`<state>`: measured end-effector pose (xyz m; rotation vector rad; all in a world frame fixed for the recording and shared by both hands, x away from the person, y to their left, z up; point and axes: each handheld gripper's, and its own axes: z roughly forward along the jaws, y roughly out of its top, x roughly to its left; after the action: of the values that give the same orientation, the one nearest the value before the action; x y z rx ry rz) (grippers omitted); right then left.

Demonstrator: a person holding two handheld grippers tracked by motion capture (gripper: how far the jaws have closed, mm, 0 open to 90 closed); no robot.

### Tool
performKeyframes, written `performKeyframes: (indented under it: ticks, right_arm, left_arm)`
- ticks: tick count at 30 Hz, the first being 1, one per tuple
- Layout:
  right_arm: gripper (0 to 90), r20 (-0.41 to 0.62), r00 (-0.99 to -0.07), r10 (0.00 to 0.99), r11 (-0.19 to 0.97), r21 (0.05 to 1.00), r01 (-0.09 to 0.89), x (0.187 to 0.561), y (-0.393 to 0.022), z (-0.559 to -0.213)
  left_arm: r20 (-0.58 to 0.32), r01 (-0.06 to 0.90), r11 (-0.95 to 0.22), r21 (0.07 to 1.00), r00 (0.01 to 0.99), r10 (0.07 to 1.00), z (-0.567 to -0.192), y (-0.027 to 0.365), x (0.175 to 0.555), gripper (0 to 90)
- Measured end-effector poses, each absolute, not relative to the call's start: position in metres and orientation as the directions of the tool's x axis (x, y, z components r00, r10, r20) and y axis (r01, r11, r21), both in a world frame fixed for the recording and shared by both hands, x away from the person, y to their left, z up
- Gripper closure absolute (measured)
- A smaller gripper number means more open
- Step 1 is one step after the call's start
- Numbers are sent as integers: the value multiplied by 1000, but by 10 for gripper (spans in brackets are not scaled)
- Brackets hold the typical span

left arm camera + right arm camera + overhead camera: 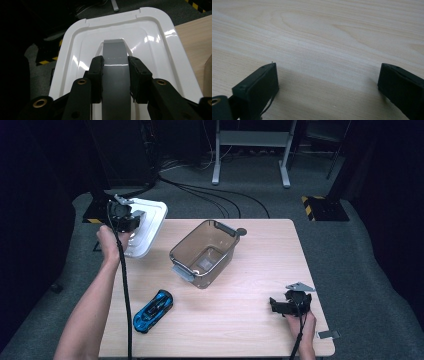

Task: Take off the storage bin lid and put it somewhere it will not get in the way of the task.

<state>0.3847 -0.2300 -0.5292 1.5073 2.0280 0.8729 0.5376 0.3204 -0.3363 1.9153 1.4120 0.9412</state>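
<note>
At the far left corner of the table, the left gripper (134, 219) clamps the grey handle (115, 62) of a white lid (147, 227), one black pad on each side of the handle, pressing against it. In the left gripper view the handle runs up between the two jaws along the middle of the lid, whose raised glossy rim curves around it. From above, the lid is tilted and hangs over the table's left edge, partly above the grey floor, with the person's left hand (111, 242) gripping the tool just below it and a black cable trailing down along the forearm. To the right of the lid, near the middle of the wooden table (260, 270), stands a clear brownish storage box (204, 252), open at the top, with grey latches at its two short ends; lid and box are apart. Nearer the person, on the left part of the table, lies a blue toy car (153, 310), set at an angle and well apart from the box. At the near right corner, the right gripper (280, 306) rests low over the wood in the right hand (302, 325), its jaws spread wide with bare tabletop (324, 50) between them.
</note>
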Motion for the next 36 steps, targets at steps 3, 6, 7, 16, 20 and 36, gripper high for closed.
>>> performKeyframes:
  ticks: [3,6,7,16,20,36]
  right_arm:
    - [25,6,-291,957,197,723,662,385,-230,-529]
    - [25,5,-291,957,197,723,661,385,-230,-529]
    - [25,5,-291,957,198,723,662,385,-230,-529]
    - [24,4,-292,956,199,723,662,385,-230,-529]
    - [20,2,-291,957,200,722,663,385,-230,-529]
    - [20,2,-292,957,200,722,662,385,-230,-529]
  left_arm:
    - [185,580,-251,775,172,968,-352,328,540,667]
    - [179,605,-245,757,169,969,-365,335,543,667]
    - [169,611,-233,757,161,972,-370,336,544,666]
    - [140,657,-199,727,142,980,-402,345,548,666]
    - [117,672,-173,720,129,985,-417,348,549,666]
    - [89,720,-144,679,114,989,-456,355,551,666]
